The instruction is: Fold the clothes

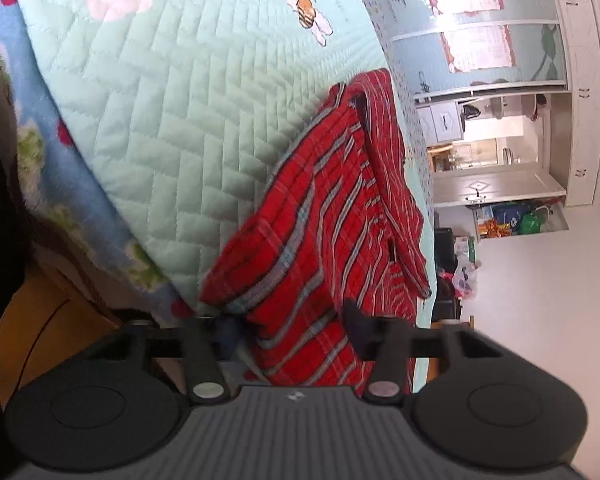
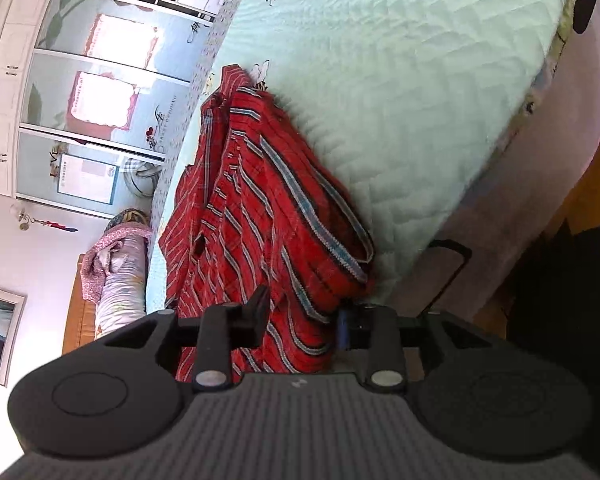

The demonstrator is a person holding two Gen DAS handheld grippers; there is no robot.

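1. Left wrist view: your left gripper [image 1: 296, 328] pinches the red plaid shirt [image 1: 324, 216], which hangs down to the quilted bed [image 1: 172, 92].
2. Your right gripper [image 2: 300, 320] also clamps this cloth.
3. It looks light, soft and limp; hold it at the edges.

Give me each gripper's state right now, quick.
Left gripper: shut on the red plaid shirt, cloth between its fingers.
Right gripper: shut on the same shirt, lifted over the quilted bed cover.
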